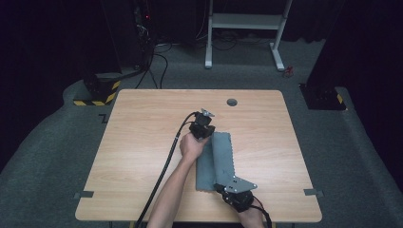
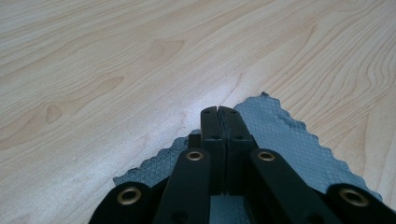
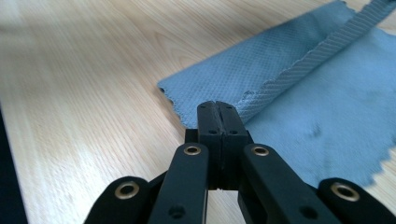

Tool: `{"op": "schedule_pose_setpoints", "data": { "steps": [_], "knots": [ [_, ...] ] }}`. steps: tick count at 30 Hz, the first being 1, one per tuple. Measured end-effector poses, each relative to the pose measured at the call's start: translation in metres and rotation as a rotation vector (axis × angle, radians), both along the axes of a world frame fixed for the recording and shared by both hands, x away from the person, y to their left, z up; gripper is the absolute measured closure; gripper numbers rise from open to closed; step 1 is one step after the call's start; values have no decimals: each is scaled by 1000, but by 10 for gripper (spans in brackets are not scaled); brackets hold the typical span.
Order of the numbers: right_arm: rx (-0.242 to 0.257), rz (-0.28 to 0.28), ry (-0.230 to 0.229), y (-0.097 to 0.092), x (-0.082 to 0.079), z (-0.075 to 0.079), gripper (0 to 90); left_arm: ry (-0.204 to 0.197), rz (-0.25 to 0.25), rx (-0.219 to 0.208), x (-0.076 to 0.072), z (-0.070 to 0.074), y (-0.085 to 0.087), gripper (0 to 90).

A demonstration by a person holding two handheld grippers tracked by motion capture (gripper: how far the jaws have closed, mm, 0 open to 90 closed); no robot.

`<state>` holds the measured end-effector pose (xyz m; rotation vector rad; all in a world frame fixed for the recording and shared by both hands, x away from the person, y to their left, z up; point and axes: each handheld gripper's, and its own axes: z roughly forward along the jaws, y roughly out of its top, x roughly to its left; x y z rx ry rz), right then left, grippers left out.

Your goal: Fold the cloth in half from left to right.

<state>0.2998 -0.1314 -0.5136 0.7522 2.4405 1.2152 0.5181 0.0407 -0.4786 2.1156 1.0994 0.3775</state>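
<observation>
Both claws are all black, kind of chunky. On the left claw (image 2: 218,112) you can see two flat jaw bars with small dark screws near the tips, and behind those, linkage arms spreading outward with brass-coloured rivets at each pivot. The right claw (image 3: 217,106) is built the same way: black bars, brass rivets, tiny screws. Behind the right claw (image 1: 219,187) sits a grey three-cornered plate dotted with small holes. A thick black cable trails back from the left claw (image 1: 212,135). The person's forearms are bare, no sleeves.
</observation>
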Motion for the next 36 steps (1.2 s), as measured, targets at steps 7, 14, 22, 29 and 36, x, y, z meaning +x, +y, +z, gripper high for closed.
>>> {"op": "schedule_pose_setpoints", "data": {
  "steps": [7, 14, 22, 29, 36],
  "knots": [
    [-12, -36, 8, -14, -1, -3, 900, -5, -4, 7, 0, -4, -13, 892],
    [-16, -66, 2, -25, -2, -4, 900, -11, -11, 5, 1, -1, -21, 892],
    [-39, -89, 8, -31, -3, -5, 900, -6, -22, 6, 2, -8, -35, 891],
    [-44, -110, 13, -38, -4, -6, 900, -19, -37, 2, 3, -9, -42, 891],
    [-42, -133, 18, -46, -4, -7, 900, -28, -35, 20, 4, -16, -49, 891]
  ]
}}
